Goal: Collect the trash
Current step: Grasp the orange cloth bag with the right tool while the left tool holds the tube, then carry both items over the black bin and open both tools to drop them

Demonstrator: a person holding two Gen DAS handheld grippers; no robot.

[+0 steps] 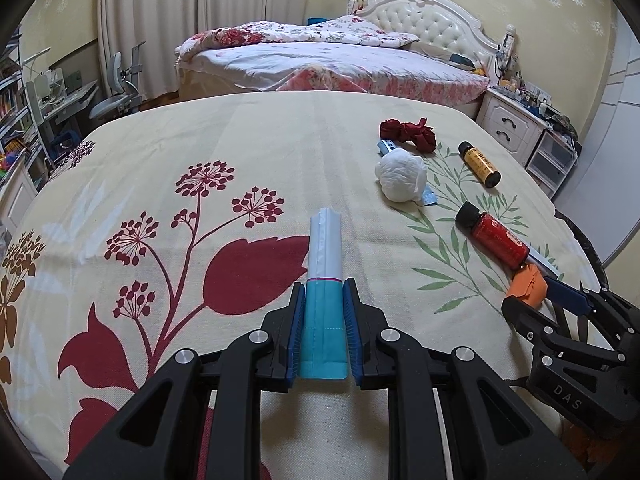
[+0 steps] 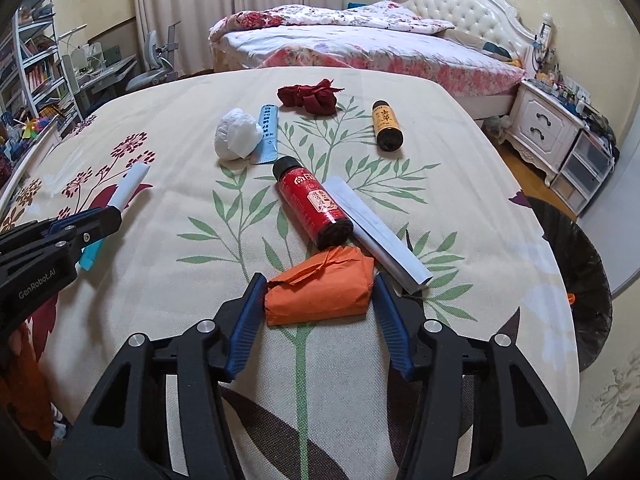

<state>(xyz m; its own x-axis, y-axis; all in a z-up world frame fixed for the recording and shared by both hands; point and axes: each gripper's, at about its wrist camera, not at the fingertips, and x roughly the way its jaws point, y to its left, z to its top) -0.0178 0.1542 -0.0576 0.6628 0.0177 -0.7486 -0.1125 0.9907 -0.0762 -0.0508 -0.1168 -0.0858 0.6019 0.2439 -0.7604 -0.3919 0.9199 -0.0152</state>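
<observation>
My left gripper (image 1: 324, 284) is shut on a flat teal and white packet (image 1: 325, 248), held just above the flowered tablecloth (image 1: 160, 160). My right gripper (image 2: 319, 280) sits low on the table with both blue pads against the sides of a crumpled orange paper wad (image 2: 320, 288), which rests on the cloth. Just beyond the wad lie a red bottle (image 2: 310, 200) on its side and a long white folded packet (image 2: 376, 228). Farther off are a white crumpled tissue ball (image 2: 236, 140), a pale blue wrapper (image 2: 269, 132), a dark red ribbon bundle (image 2: 310, 98) and a yellow-labelled brown bottle (image 2: 386, 124).
A bin lined with a black bag (image 2: 580, 248) stands off the table's right edge. Behind the table are a bed (image 2: 360, 48), a white nightstand (image 2: 548, 128) on the right, and a desk with a chair (image 2: 156, 64) and bookshelves (image 2: 36, 64) on the left.
</observation>
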